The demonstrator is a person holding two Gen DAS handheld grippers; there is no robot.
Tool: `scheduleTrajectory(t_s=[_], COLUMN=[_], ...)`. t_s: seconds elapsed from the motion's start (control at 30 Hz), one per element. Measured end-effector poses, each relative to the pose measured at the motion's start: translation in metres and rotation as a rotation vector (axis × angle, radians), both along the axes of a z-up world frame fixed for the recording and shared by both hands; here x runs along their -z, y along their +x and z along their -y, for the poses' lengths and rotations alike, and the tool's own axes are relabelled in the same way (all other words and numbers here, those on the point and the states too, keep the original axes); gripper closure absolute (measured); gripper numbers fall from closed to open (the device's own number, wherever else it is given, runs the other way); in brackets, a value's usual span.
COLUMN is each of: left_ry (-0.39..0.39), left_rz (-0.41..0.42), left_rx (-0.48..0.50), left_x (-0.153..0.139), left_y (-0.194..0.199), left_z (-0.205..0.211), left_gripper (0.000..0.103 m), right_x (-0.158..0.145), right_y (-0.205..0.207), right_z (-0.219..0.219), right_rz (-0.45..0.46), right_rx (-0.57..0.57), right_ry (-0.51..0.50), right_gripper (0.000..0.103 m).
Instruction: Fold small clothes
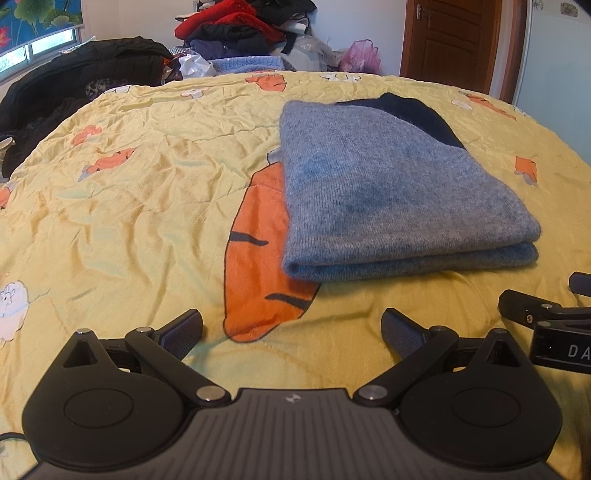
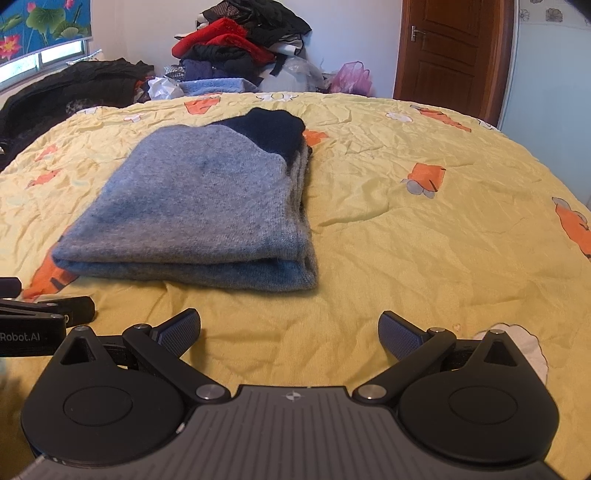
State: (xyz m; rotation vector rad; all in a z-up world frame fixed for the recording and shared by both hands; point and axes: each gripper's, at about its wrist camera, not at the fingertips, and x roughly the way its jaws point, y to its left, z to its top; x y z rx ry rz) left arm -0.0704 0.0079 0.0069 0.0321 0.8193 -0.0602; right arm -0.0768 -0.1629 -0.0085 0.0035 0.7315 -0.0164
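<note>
A grey-blue knit garment (image 1: 391,192) with a dark navy part at its far end lies folded into a thick rectangle on the yellow bedspread (image 1: 129,192). In the right wrist view the same folded garment (image 2: 199,210) sits ahead and to the left. My left gripper (image 1: 291,328) is open, empty, and a short way in front of the garment's near fold. My right gripper (image 2: 290,328) is also open and empty, near the garment's right corner. Each gripper shows at the other view's edge: the right gripper (image 1: 546,325) and the left gripper (image 2: 40,317).
The yellow bedspread (image 2: 406,229) carries orange carrot prints and is wrinkled. Behind the bed a heap of red, black and blue clothes (image 1: 236,33) and a pink bag (image 1: 360,55) stand against the wall. Dark clothing (image 1: 74,77) lies at far left. A brown door (image 2: 450,48) is at far right.
</note>
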Motion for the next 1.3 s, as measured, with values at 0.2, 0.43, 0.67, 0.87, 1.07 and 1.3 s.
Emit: scheduleTrajectory(t_s=[0.2,0.43,0.67,0.87,1.07,1.3], left_ry=[-0.016,-0.012,-0.013,-0.011,-0.013,-0.03], left_rz=[-0.007,0.017,0.005,0.003,0.002,0.001], left_rx=[-0.011,-0.001,-0.003,-0.006,-0.006,0.0], left_x=[-0.009,-0.017,-0.016,-0.016,-0.016,-0.016], left_y=[-0.011,-0.013,-0.011,-0.009,-0.008,-0.008], left_z=[-0.006,-0.003,-0.003,-0.003,-0.003,-0.004], left_gripper=[0.0,0.0,0.0,0.0,0.0,0.0], right_x=[-0.011,-0.014,-0.011,-0.009,-0.008,-0.007], right_y=[-0.01,-0.007,-0.001,0.0,0.0,0.0], right_z=[0.003,0.005,0.004,0.006,0.005,0.005], right_rz=[-0.002,-0.004,-0.026,-0.029,-0.032,-0.034], right_rx=[-0.003,0.006,0.007,0.016,0.012,0.009], right_ry=[0.015,0.034,0.04,0.043,0.039,0.044], right_gripper=[0.0,0.0,0.0,0.0,0.0,0.0])
